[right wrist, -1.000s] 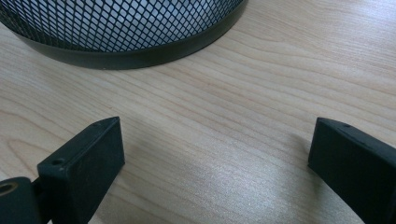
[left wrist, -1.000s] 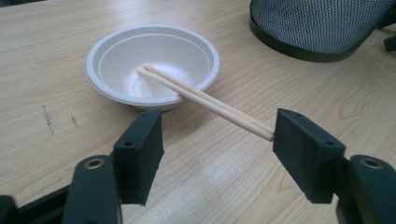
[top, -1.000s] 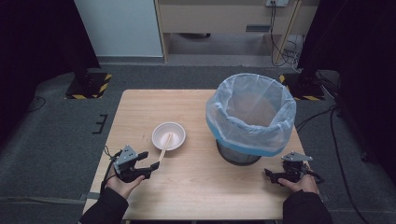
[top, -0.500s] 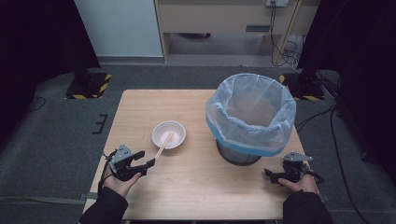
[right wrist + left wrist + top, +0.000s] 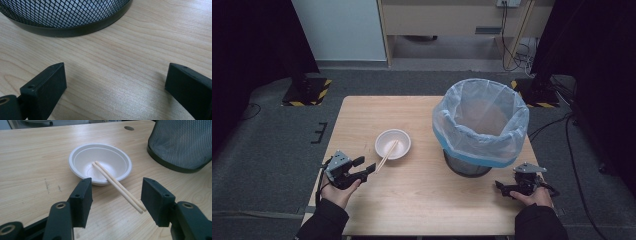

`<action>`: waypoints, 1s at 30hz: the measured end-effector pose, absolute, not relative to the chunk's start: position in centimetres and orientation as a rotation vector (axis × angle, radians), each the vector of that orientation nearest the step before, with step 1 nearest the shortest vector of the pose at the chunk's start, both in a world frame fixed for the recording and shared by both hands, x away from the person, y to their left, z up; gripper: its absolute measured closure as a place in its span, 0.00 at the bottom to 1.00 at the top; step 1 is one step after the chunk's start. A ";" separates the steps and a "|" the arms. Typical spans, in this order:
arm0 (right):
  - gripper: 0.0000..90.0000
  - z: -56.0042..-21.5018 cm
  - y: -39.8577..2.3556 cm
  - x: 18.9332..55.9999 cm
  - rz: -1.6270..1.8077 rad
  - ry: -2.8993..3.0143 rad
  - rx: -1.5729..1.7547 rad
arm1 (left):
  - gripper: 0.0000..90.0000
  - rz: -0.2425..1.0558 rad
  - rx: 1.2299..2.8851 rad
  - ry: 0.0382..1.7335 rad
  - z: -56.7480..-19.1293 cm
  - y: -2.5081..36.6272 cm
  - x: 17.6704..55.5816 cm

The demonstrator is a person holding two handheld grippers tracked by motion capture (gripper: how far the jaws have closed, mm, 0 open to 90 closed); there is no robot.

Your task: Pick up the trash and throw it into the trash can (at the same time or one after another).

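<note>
A white bowl (image 5: 393,144) (image 5: 82,160) stands on the wooden table (image 5: 422,200), left of centre. Two wooden chopsticks (image 5: 384,157) (image 5: 117,185) lean out of it over the near rim, their free ends toward me. My left gripper (image 5: 366,165) (image 5: 116,192) is open. Its jaws have just been closing a little, and the chopsticks' free ends lie between them, close to the right-hand jaw and not pinched. My right gripper (image 5: 502,186) (image 5: 115,75) rests wide open on the table near the bin's base, with nothing between its jaws.
A black mesh bin (image 5: 482,120) (image 5: 180,142) (image 5: 62,12) lined with a pale blue bag stands on the right half of the table. Bare wood lies between the bowl and the bin and along the front edge. Dark floor surrounds the table.
My left gripper has shifted slightly back and to the left at the chopsticks' ends, and its jaws look a little narrower. The right gripper has stayed where it was.
</note>
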State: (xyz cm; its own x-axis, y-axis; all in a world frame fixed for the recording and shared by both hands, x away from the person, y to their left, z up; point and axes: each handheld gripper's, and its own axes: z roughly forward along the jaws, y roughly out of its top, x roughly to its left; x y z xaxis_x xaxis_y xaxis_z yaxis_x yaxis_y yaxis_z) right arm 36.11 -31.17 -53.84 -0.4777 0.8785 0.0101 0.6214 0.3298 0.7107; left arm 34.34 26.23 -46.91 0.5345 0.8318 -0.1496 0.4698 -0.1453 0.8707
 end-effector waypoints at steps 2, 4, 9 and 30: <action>0.04 -53.8 -31.2 36.1 0.935 2.224 1.328 | 0.45 0.454 1.799 1.091 -47.1 25.9 34.9; 0.04 -53.8 -31.2 36.1 0.936 2.223 1.329 | 0.45 0.442 1.806 1.096 -47.3 25.5 35.4; 0.04 -53.9 -31.2 36.1 0.936 2.223 1.325 | 0.45 0.433 1.841 1.103 -47.8 24.8 36.4; 0.04 -53.8 -31.2 36.1 0.937 2.227 1.324 | 0.59 0.431 1.918 1.121 -48.1 24.6 37.4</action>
